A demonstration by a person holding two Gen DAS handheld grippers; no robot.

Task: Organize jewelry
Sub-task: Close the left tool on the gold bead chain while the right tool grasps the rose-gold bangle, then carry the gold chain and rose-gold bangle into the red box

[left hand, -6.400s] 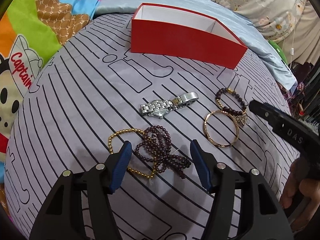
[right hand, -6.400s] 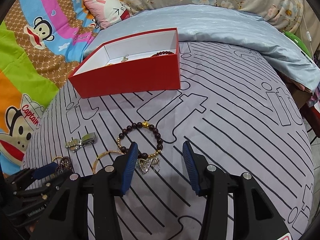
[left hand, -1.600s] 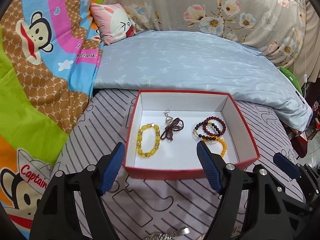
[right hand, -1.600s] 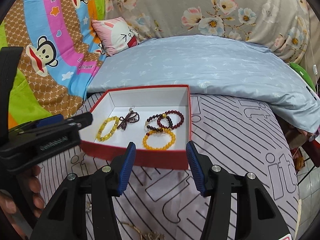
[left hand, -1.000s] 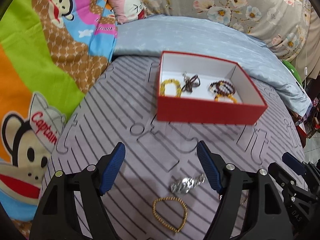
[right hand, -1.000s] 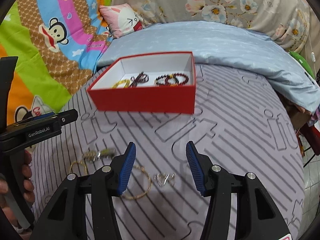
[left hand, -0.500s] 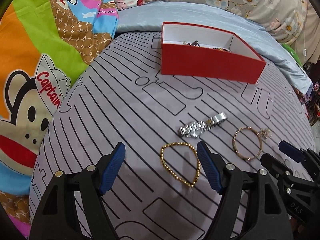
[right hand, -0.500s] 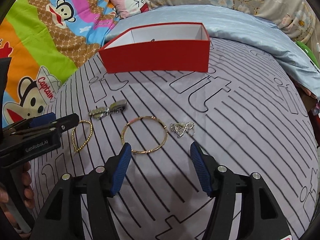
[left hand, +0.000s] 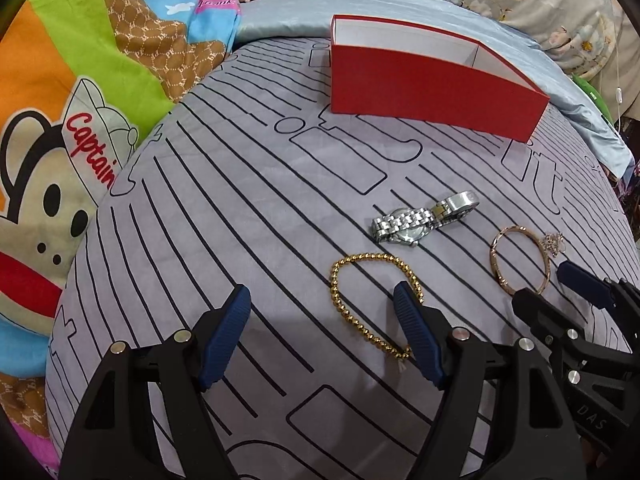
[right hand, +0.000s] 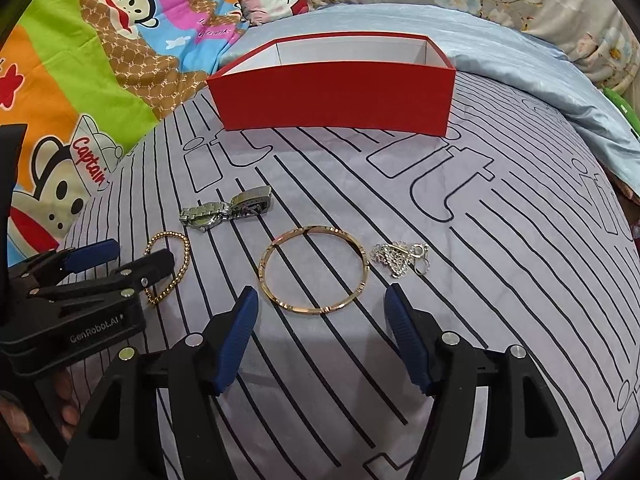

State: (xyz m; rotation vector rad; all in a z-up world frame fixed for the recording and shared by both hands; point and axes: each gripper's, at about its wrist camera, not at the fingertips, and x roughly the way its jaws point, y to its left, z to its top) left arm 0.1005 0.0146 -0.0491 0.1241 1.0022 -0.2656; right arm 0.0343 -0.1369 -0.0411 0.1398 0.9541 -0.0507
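My right gripper [right hand: 318, 312], spread wide and empty, hovers with the gold bangle [right hand: 315, 269] lying flat just ahead, between its fingertips.

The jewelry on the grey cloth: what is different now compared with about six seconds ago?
The purple bead tangle and the dark beaded bracelet have left the cloth. Both grippers, left and right, are back low over it, open and empty. The gold bead bracelet, watch, bangle, silver chain and red box remain.
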